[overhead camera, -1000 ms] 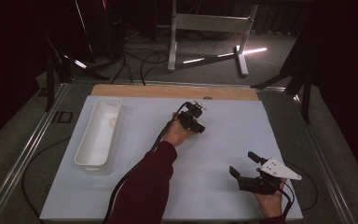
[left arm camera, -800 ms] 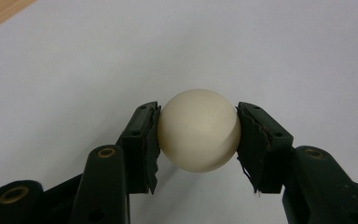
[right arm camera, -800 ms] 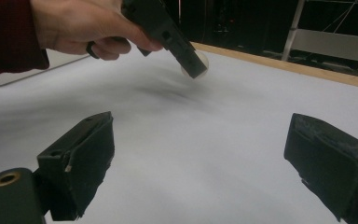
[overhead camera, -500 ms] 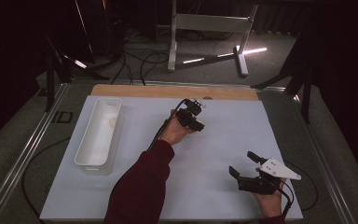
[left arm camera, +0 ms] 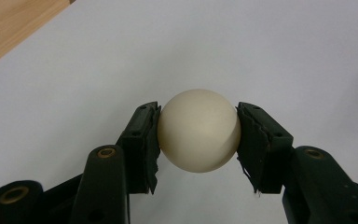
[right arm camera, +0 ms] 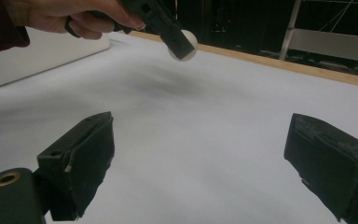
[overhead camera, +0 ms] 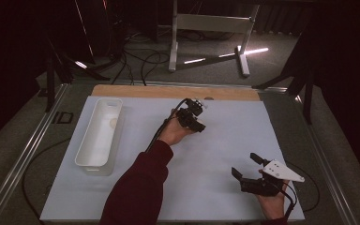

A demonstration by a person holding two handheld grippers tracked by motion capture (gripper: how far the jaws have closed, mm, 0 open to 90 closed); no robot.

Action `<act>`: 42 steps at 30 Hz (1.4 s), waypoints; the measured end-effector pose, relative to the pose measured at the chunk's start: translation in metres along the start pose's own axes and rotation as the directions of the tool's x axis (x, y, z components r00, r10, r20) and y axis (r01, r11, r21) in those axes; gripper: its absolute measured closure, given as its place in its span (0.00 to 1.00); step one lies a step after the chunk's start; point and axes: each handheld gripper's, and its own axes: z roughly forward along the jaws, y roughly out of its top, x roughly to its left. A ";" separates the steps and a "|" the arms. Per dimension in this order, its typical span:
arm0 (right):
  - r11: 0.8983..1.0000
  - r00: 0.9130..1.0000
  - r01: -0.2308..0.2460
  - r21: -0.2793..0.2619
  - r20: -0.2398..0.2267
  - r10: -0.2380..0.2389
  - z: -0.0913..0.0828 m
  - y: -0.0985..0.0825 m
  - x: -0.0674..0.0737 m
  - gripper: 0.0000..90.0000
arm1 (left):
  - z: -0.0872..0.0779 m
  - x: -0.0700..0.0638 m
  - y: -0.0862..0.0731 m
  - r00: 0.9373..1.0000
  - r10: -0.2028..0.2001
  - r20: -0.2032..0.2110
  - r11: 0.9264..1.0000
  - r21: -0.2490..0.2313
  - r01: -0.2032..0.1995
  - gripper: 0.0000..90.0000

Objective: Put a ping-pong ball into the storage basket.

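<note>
The high view looks forward and down from above the person's side, taking in the whole white tabletop [overhead camera: 225, 140] with the dark floor in the upper part of the frame. The left gripper view sits very close, looking down along its own jaws at the cream ball [left arm camera: 198, 130] against the white sheet — the wooden edge [left arm camera: 9, 28] shows at upper left. The right gripper view looks low and almost level across the tabletop towards its far edge. It shares with the high view the left claw [right arm camera: 179, 44] and the white tray [right arm camera: 46, 53] — both at the upper left of its frame.
</note>
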 end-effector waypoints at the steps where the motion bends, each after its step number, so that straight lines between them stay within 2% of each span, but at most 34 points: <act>1: 1.000 1.000 0.000 0.000 0.000 0.000 0.000 0.000 0.000 0.09 | -0.002 0.000 0.000 1.000 0.003 0.000 1.000 -0.001 -0.003 0.57; 7: 1.000 1.000 0.001 -0.001 -0.002 -0.001 0.000 0.000 0.001 0.09 | -0.014 -0.001 0.001 1.000 0.018 0.003 1.000 -0.004 -0.018 0.57; 12: 1.000 1.000 -0.004 -0.001 -0.004 0.004 0.000 0.000 0.001 0.09 | -0.020 0.001 -0.001 1.000 0.013 0.002 1.000 -0.003 -0.013 0.57; 20: 1.000 1.000 -0.008 -0.002 -0.003 0.008 0.000 -0.001 0.002 0.09 | -0.030 0.001 -0.002 0.999 0.034 0.014 0.999 -0.006 -0.034 0.57; 28: 1.000 1.000 -0.002 0.001 -0.008 0.002 0.000 -0.002 0.002 0.09 | -0.041 -0.001 -0.003 0.998 0.057 0.008 0.998 -0.004 -0.057 0.57; 35: 1.000 1.000 -0.004 0.000 -0.008 0.004 0.001 -0.002 0.003 0.09 | -0.052 0.002 -0.004 0.998 0.056 0.017 0.998 -0.029 -0.055 0.57; 42: 1.000 1.000 -0.004 0.001 -0.009 0.004 0.001 -0.002 0.003 0.09 | -0.057 0.002 -0.005 0.998 0.065 0.018 0.998 -0.024 -0.065 0.57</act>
